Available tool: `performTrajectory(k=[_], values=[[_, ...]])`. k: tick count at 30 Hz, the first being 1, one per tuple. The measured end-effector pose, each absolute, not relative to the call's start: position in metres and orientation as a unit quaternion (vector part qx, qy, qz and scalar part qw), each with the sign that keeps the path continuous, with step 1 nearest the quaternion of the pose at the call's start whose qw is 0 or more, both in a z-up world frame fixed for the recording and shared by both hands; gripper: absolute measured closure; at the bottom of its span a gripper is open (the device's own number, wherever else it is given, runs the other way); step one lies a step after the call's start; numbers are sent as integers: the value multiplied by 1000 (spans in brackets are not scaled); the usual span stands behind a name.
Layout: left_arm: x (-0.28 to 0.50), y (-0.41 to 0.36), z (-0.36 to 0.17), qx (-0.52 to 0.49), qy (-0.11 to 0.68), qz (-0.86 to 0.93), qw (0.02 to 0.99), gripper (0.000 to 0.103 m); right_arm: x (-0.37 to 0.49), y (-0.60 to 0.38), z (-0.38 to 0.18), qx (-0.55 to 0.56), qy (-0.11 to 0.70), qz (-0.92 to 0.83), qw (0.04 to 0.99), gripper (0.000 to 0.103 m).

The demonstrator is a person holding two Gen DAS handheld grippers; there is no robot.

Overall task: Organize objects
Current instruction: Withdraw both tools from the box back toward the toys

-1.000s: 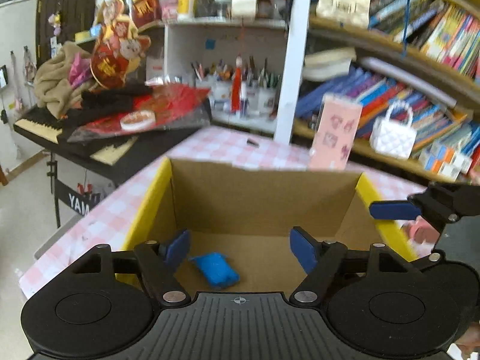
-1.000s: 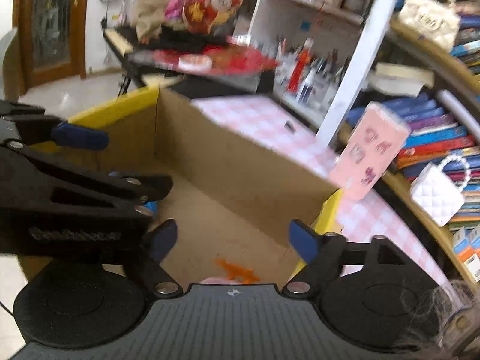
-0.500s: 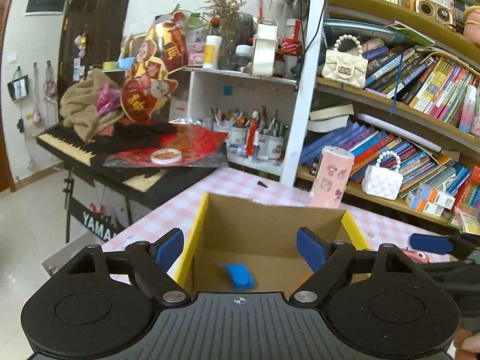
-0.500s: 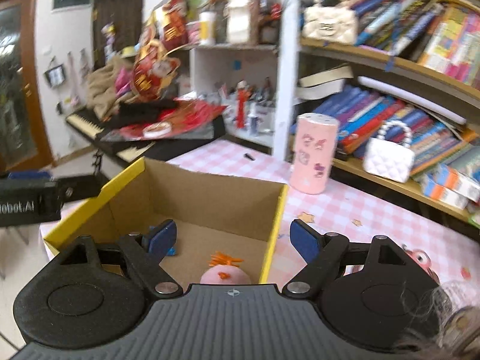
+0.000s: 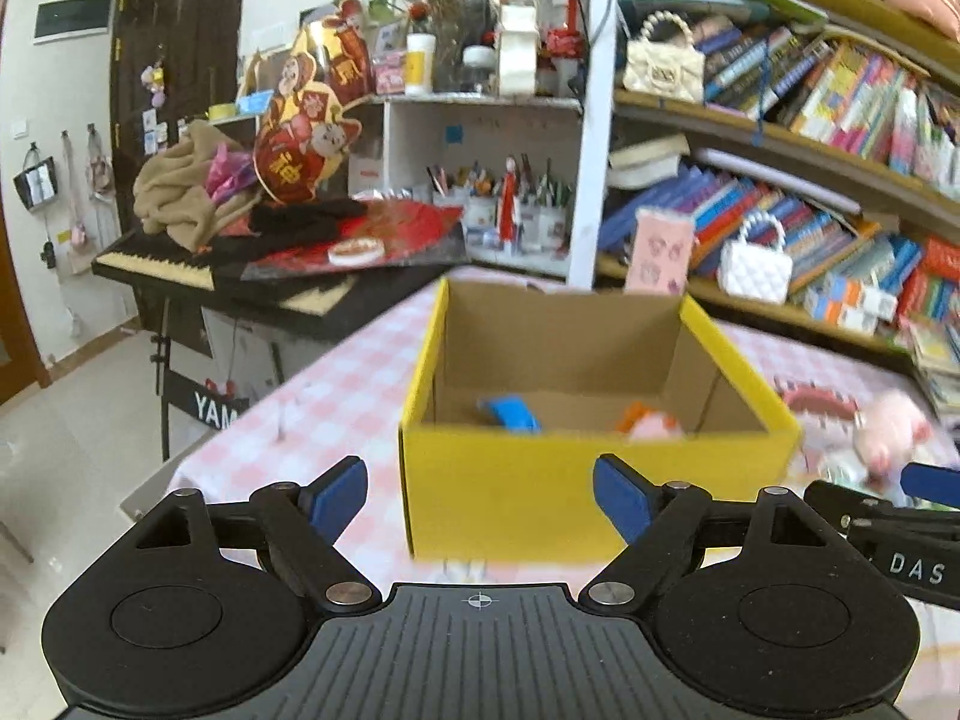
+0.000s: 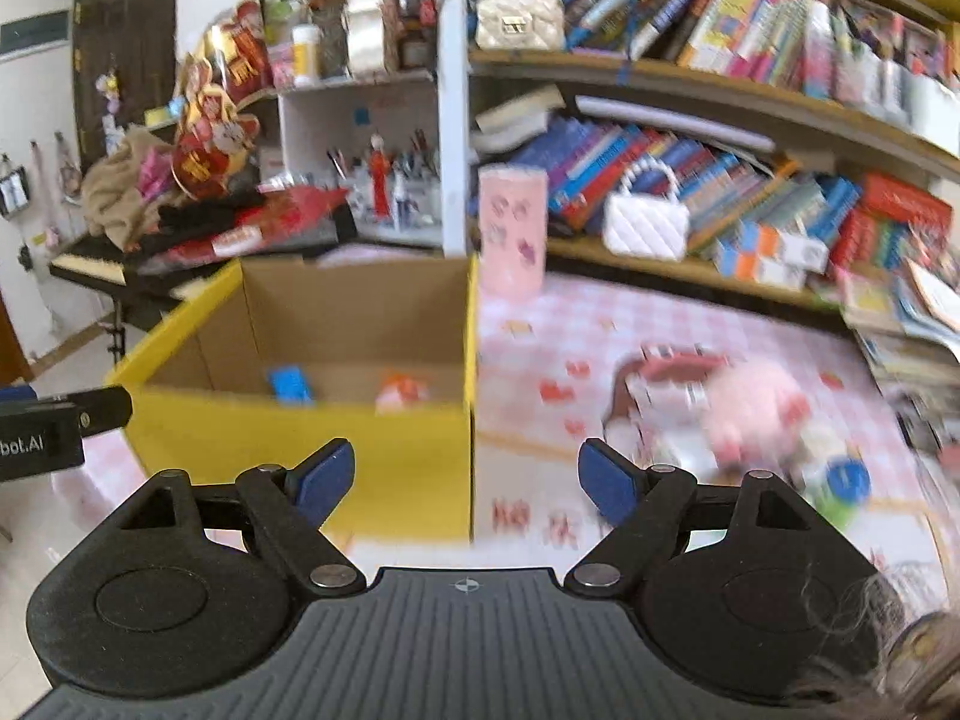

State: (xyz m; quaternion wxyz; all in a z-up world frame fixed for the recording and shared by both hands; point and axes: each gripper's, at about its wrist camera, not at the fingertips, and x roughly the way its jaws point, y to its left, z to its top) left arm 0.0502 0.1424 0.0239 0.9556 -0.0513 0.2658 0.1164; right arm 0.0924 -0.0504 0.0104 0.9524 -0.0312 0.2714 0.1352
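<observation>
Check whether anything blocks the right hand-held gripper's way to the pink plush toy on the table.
Nothing visible does. The right hand-held gripper is open and empty, and only bare checkered tablecloth lies between it and the pink plush toy. The yellow box sits off to the left.

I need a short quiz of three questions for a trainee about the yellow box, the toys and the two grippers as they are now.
1. True or false: the yellow box holds nothing.
2. What does the left gripper hold: A) the blue toy, B) nothing?
3. Which toy lies on the checked tablecloth, outside the box?

Key
1. False: the blue toy and an orange-and-pink toy lie inside.
2. B; the right gripper is empty too.
3. The pink plush.
</observation>
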Motion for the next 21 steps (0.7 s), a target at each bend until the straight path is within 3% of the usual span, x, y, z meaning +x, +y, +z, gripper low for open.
performTrajectory(k=[21], values=[[5,89,-18,-13,336,5,942,14,-9,-81,-31,-43,320,-18,946,22]])
